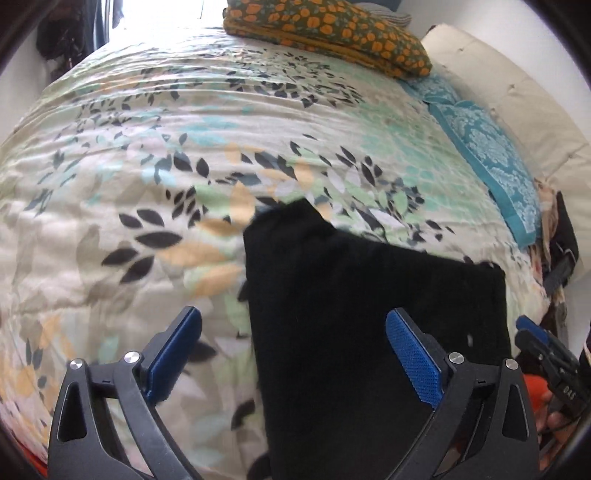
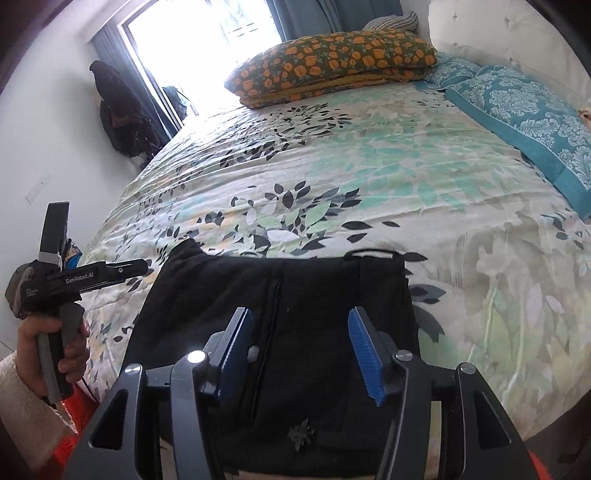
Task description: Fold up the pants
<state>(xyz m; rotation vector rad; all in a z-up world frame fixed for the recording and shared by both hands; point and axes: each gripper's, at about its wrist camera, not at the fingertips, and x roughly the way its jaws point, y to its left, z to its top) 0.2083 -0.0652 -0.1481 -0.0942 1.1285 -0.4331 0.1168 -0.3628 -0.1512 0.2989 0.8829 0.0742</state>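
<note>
The black pants (image 1: pixel 369 295) lie folded into a flat block on the leaf-print bedspread (image 1: pixel 147 166), near its front edge. My left gripper (image 1: pixel 297 328) hovers above their left side. It is open wide: one blue pad is over the bedspread, the other over the cloth, and nothing is held. In the right wrist view the pants (image 2: pixel 288 288) show a waistband loop at their far edge. My right gripper (image 2: pixel 299 328) stands open over them, its pads clear of the cloth. A hand holds the left gripper (image 2: pixel 142 266) at the left.
A folded orange-flowered blanket (image 2: pixel 332 62) lies at the far end of the bed. Teal patterned pillows (image 2: pixel 517 107) rest against the white headboard (image 2: pixel 498 33) on the right. Dark clothes (image 2: pixel 118 114) hang by the bright window. A heap of garments (image 1: pixel 557 251) lies at the bed's right edge.
</note>
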